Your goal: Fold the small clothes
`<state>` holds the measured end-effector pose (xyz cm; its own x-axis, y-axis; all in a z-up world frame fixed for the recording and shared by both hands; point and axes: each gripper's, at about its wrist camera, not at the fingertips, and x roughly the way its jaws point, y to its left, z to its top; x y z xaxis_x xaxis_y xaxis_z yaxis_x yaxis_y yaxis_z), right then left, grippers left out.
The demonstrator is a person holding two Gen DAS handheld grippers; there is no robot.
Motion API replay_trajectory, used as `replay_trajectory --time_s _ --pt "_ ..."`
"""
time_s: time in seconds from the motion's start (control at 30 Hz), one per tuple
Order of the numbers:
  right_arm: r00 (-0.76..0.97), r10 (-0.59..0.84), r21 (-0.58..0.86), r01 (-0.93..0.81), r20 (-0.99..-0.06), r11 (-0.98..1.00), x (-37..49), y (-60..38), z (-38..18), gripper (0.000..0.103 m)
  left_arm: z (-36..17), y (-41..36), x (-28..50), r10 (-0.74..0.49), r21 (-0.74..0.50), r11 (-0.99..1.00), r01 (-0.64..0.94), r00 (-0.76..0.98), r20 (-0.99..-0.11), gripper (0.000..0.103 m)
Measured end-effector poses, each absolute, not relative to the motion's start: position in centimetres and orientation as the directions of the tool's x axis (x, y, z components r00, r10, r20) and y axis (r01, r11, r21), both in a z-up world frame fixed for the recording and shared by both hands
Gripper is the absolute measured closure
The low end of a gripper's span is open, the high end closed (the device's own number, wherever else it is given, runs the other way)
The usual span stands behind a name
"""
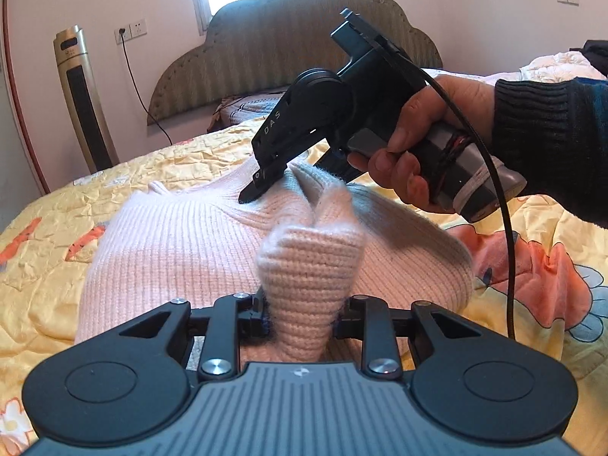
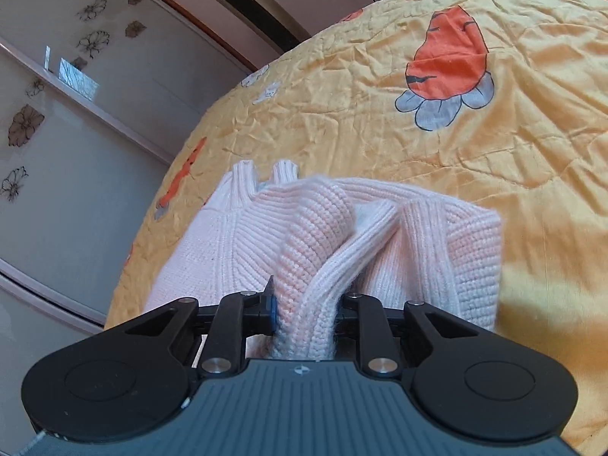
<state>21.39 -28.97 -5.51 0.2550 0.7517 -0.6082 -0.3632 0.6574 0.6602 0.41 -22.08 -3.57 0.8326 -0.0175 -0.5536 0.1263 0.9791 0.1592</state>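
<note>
- A tall tower heater [image 1: 84,95] is standing by the wall, its base hidden behind the bed [image 1: 45,266].
- One pink knit sweater [image 1: 182,243] is lying on the yellow bedspread, its near hem cut off behind the gripper body.
- The left gripper [image 1: 300,315] is clenching a bunched fold of it.
- The right gripper [image 2: 307,304] is likewise pinching bunched knit; its right fingertip is buried in the wool.
</note>
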Motion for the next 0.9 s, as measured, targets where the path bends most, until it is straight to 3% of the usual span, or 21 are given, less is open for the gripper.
replay_trajectory --time_s 0.17,0.23,0.33,0.5,0.57,0.6,0.77,0.83,0.9 --pt "0.284 0.767 0.652 -0.407 -0.575 0.640 21.1 -28.7 -3.4 0.078 -2.6 -22.9 0.2 -0.027 0.191 0.971 0.141 0.865 -0.501 0.076" --pt "0.299 0.787 0.662 -0.428 -0.539 0.615 21.1 -29.1 -2.4 0.079 -3.6 -23.0 0.9 -0.034 0.184 0.970 0.160 0.834 -0.551 0.076" --pt "0.275 0.711 0.588 -0.413 -0.648 0.696 21.9 -28.6 -4.0 0.079 -3.7 -23.9 0.3 -0.022 0.223 0.961 0.165 0.847 -0.531 0.076" --pt "0.313 0.778 0.665 -0.404 -0.545 0.628 21.1 -30.8 -3.8 0.079 -4.4 -23.8 0.8 -0.069 0.188 0.961 0.204 0.833 -0.549 0.074" --pt "0.305 0.746 0.645 -0.375 -0.592 0.666 21.6 -31.4 -5.1 0.080 -4.9 -24.5 0.5 -0.049 0.241 0.948 0.206 0.845 -0.532 0.074" --pt "0.301 0.747 0.656 -0.358 -0.593 0.665 21.8 -31.8 -5.7 0.074 -4.7 -24.8 0.4 -0.044 0.244 0.948 0.203 0.846 -0.531 0.074" --pt "0.308 0.773 0.671 -0.383 -0.555 0.635 21.4 -32.2 -3.9 0.076 -4.8 -24.6 0.6 -0.063 0.215 0.954 0.208 0.842 -0.536 0.073" --pt "0.294 0.721 0.601 -0.406 -0.627 0.689 21.6 -31.3 -4.2 0.077 -4.6 -24.9 0.3 -0.059 0.225 0.952 0.209 0.845 -0.532 0.073" --pt "0.284 0.720 0.607 -0.395 -0.633 0.689 21.9 -31.3 -4.4 0.079 -3.4 -24.8 0.2 -0.084 0.195 0.957 0.214 0.850 -0.519 0.073"
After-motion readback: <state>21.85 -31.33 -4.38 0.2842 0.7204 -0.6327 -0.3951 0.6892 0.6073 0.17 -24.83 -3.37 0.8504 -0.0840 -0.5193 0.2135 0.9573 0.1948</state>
